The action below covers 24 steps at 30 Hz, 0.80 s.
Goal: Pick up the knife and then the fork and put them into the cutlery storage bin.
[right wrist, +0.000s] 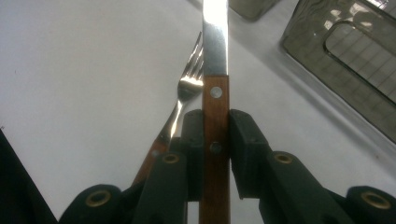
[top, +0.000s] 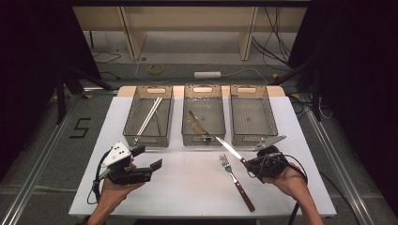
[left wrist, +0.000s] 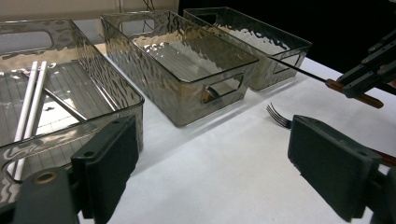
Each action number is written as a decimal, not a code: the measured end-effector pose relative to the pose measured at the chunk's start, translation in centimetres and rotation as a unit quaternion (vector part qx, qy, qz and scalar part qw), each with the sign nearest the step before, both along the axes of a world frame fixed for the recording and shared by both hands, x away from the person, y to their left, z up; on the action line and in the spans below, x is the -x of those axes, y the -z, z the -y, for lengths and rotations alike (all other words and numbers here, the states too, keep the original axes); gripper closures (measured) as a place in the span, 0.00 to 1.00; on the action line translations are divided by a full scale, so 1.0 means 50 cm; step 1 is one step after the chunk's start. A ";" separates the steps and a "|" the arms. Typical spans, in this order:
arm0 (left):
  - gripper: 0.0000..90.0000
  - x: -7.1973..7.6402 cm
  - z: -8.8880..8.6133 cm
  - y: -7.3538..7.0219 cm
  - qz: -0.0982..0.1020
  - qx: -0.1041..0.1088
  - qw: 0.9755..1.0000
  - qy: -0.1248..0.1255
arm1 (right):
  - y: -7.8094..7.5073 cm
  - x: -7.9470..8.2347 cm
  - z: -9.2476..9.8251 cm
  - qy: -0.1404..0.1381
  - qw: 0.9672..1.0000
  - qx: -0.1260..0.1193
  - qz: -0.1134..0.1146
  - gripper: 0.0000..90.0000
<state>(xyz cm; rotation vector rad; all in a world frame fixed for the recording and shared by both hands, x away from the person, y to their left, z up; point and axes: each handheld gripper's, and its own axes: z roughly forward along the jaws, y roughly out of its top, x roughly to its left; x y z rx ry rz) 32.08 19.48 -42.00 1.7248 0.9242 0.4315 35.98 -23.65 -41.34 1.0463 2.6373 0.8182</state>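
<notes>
A knife with a wooden handle (right wrist: 215, 116) is clamped between the jaws of my right gripper (right wrist: 215, 140), which is shut on the handle. In the high view the right gripper (top: 248, 164) is at the table's right. The knife blade (top: 229, 149) slants up-left toward the front of the middle bin (top: 202, 139). A wood-handled fork (top: 237, 180) lies flat on the white table just left of that gripper, and its tines (right wrist: 191, 79) sit under the knife. My left gripper (top: 149, 157) hovers at the front left, open and holding nothing (left wrist: 215, 163).
Three clear bins stand in a row at the back. The left bin (top: 149, 140) holds white chopsticks (top: 148, 119). A wood-handled utensil (top: 197, 124) lies in the middle bin. I see nothing in the right bin (top: 253, 139). Past the table edges (top: 202, 214) is the floor.
</notes>
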 end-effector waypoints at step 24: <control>0.18 0.001 -0.003 -0.001 0.005 0.003 1.000 -0.003 | -0.066 -0.092 0.016 0.060 0.996 -0.053 0.031 0.86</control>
